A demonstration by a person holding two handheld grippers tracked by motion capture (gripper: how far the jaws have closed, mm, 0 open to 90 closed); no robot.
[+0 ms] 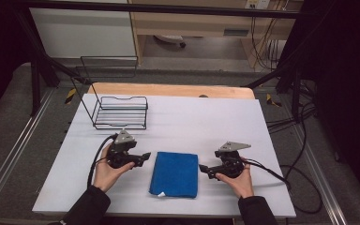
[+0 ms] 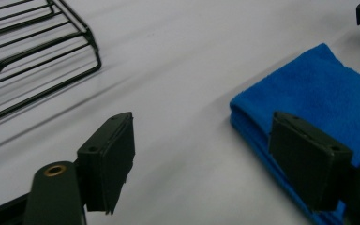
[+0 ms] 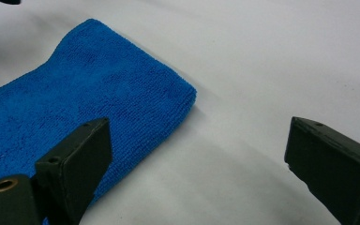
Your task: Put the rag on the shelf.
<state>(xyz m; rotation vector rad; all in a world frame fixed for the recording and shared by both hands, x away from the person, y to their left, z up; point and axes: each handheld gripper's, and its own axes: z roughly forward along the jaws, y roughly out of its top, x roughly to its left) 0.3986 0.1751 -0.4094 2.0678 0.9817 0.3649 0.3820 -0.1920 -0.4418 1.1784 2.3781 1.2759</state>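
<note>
From above, a folded blue microfibre cloth [image 1: 174,174] lies flat on the white worktop [image 1: 201,122], near the person's edge, between the left gripper [image 1: 145,157] and the right gripper [image 1: 202,168]. Each gripper sits just beside one side edge of the cloth, with neither touching it. A black wire rack [image 1: 121,112] stands well apart, toward the far left.

Along the left gripper's own camera, its jaws stand spread with nothing between them; one jaw overlaps the cloth's near edge [image 2: 304,101], the other hangs over bare worktop. The rack's wires [image 2: 37,51] cross the upper left.

Through the right gripper view, its jaws are likewise spread and empty, one above the cloth [image 3: 75,93], the other over bare surface.

The work in hand looks like taking hold of the cloth. Doing it well probably means lowering each gripper until one jaw slides under the folded edge, then pinching all layers together, so no layer slips free.
</note>
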